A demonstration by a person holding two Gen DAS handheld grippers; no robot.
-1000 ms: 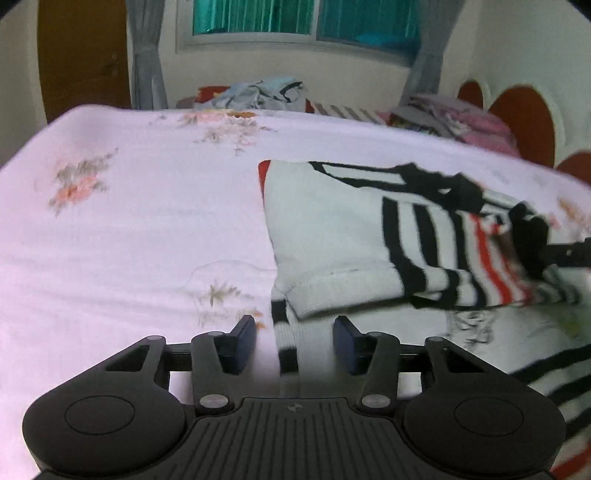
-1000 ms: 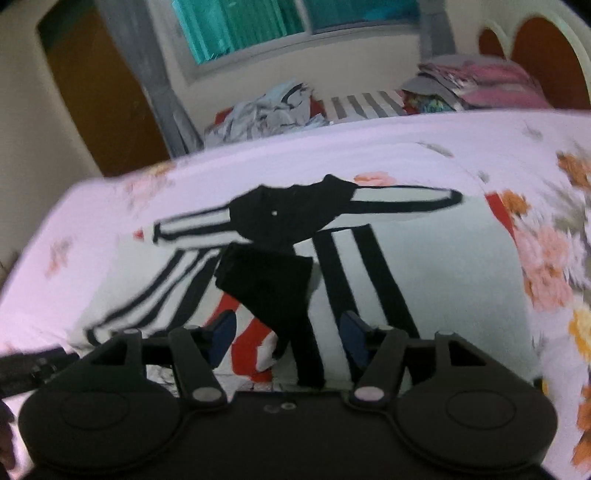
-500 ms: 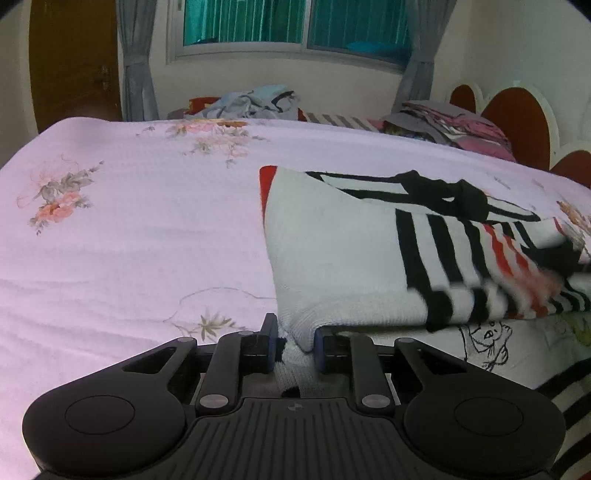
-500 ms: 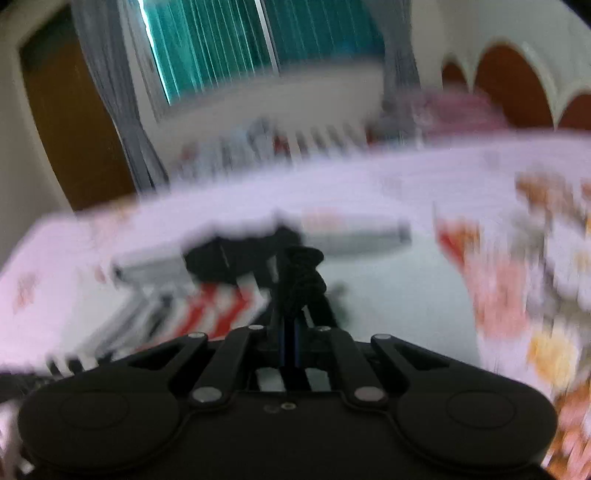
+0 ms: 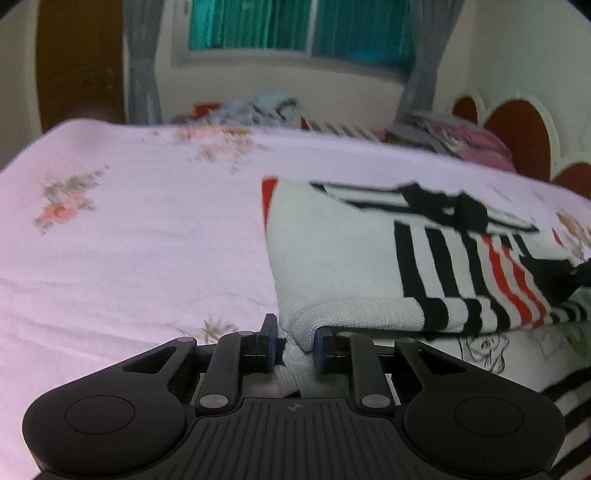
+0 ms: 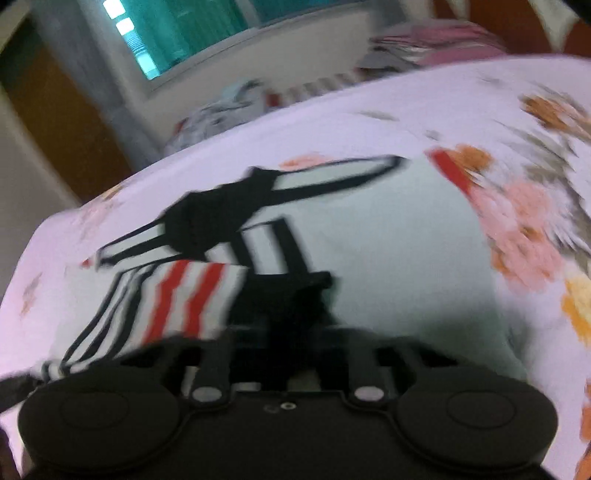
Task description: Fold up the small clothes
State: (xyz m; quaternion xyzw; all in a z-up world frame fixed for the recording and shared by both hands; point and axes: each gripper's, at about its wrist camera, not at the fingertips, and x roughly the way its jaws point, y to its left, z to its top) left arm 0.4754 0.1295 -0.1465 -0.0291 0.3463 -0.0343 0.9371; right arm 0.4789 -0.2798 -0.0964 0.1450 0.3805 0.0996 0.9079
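Bed (image 5: pixel 129 229), pink floral sheet, fills both my views. Striped sweater (image 5: pixel 332 251), white with black and red bands, lies toward the bed's right side, one layer lifted over the layer beneath. A heap of clothes (image 5: pixel 258 109) sits past the far edge, under the window (image 5: pixel 295 26). My left gripper (image 5: pixel 294 341) is pinched on the sweater's white ribbed hem, at its near corner. My right gripper (image 6: pixel 291 347) is blurred; black fabric bunches between its fingers, but the closure I cannot tell.
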